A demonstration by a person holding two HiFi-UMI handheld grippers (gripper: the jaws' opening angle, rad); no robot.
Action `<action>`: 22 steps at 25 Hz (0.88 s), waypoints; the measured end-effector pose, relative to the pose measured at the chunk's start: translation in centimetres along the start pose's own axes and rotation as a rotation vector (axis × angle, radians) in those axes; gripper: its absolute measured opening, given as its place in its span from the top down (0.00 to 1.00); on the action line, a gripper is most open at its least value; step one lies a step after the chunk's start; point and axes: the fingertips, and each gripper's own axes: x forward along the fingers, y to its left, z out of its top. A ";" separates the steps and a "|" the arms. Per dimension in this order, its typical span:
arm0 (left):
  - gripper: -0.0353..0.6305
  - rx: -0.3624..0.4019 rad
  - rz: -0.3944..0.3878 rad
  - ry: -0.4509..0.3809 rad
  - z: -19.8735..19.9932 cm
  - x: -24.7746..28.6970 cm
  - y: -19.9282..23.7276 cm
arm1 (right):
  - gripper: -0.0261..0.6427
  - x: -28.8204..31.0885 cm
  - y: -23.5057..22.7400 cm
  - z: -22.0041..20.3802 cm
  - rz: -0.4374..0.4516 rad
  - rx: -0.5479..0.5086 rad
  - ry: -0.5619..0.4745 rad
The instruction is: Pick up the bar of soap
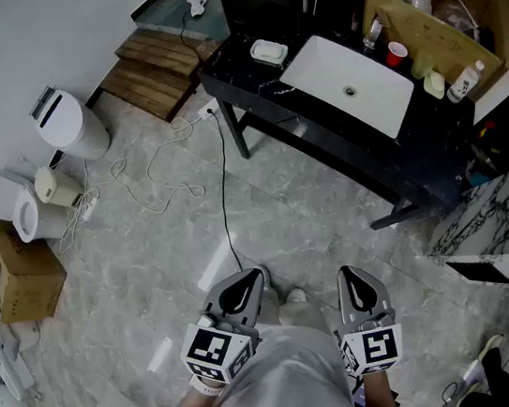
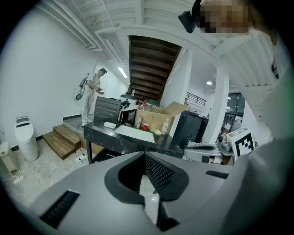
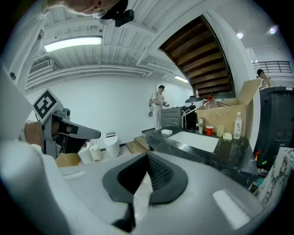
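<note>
The bar of soap (image 1: 268, 52) lies in a white dish at the left end of a black counter (image 1: 318, 122), beside a white sink (image 1: 350, 84). The left gripper view shows the soap (image 2: 109, 125) far off, and it is just as distant in the right gripper view (image 3: 166, 132). My left gripper (image 1: 250, 281) and right gripper (image 1: 357, 279) hang low, close to my body, well short of the counter over the marble floor. Each has its jaws together with nothing between them (image 2: 143, 155) (image 3: 147, 154).
A red cup (image 1: 396, 53), bottles and an open cardboard box (image 1: 434, 10) stand behind the sink. Cables (image 1: 163, 164) trail over the floor. A toilet (image 1: 72, 125) and wooden steps (image 1: 157, 61) are at the left, a marble-patterned box (image 1: 494, 219) at the right. A person (image 2: 94, 92) stands far back.
</note>
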 end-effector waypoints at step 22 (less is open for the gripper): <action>0.94 -0.070 0.038 -0.144 3.5 -2.5 12.7 | 0.95 9.8 9.7 6.7 0.121 -0.254 -0.088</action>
